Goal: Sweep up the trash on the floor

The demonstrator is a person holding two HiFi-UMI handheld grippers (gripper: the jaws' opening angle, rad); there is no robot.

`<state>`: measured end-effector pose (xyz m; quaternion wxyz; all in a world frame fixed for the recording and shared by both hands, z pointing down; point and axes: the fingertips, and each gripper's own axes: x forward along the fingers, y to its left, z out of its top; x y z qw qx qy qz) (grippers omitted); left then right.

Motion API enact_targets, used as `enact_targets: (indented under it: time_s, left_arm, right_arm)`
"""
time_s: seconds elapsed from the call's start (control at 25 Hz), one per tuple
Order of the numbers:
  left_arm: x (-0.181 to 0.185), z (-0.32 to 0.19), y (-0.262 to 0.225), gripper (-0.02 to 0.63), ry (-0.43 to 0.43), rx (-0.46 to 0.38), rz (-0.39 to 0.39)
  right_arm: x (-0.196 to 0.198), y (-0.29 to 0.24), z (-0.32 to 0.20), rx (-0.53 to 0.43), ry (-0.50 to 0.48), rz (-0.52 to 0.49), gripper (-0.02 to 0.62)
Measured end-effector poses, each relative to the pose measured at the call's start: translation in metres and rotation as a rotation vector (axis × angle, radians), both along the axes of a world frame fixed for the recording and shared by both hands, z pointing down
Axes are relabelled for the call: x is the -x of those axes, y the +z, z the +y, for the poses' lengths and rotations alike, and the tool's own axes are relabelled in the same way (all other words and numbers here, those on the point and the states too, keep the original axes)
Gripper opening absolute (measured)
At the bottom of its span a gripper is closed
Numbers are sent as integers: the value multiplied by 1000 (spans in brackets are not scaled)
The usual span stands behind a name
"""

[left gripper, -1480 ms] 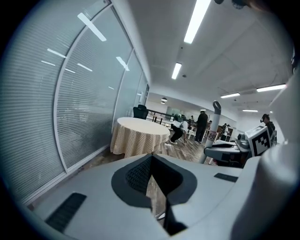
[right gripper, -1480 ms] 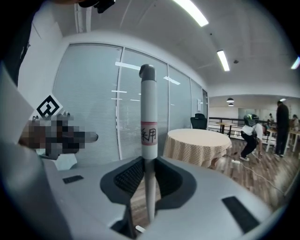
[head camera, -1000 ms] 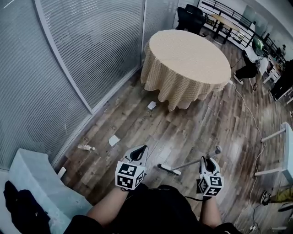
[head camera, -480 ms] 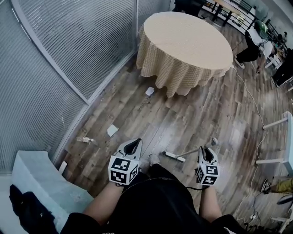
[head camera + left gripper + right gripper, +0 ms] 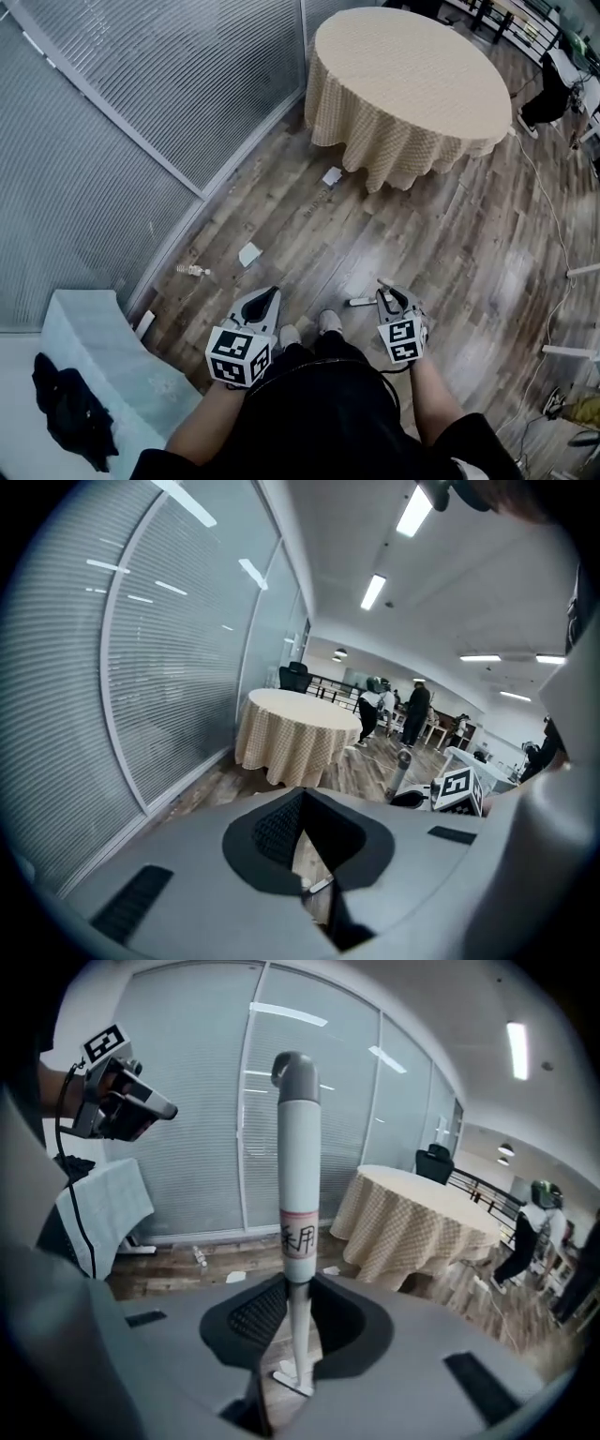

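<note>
White broom handle (image 5: 298, 1166) clamped in right claw (image 5: 298, 1283) | left claw (image 5: 305, 794) closed, empty

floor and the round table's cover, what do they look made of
Floor: wood or wood-look laminate, slight sheen; plank seams, grain and glare patches show. Table cover: woven cloth, matte; fine check pattern, hem hanging in soft folds.

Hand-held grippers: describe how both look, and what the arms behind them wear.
The left hand-held gripper and right hand-held gripper share pale grey shells, black ribbed pads and a white cube bearing black square markers. A thin black cable trails from each. The clothing is black; forearms are uncovered.
</note>
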<state>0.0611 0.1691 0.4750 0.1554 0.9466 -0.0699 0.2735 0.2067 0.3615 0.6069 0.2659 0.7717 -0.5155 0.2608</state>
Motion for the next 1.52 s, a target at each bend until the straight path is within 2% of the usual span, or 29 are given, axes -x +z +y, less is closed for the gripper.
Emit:
enact_targets:
  time_s: [0.44, 0.72, 1.0, 1.52]
  left_arm:
    - [71, -23, 8, -3, -347, -17, -81]
    - [111, -27, 11, -3, -506, -25, -106]
    - [125, -27, 13, -3, -585, -28, -115]
    - [114, -53, 14, -3, -612, -27, -110]
  right_arm:
    - [-21, 24, -139, -51, -341, 20, 86]
    - [-33, 32, -201, -51, -424, 35, 89]
    - [-47, 29, -245, -75, -415, 70, 91]
    - [-97, 13, -290, -106, -342, 134, 94]
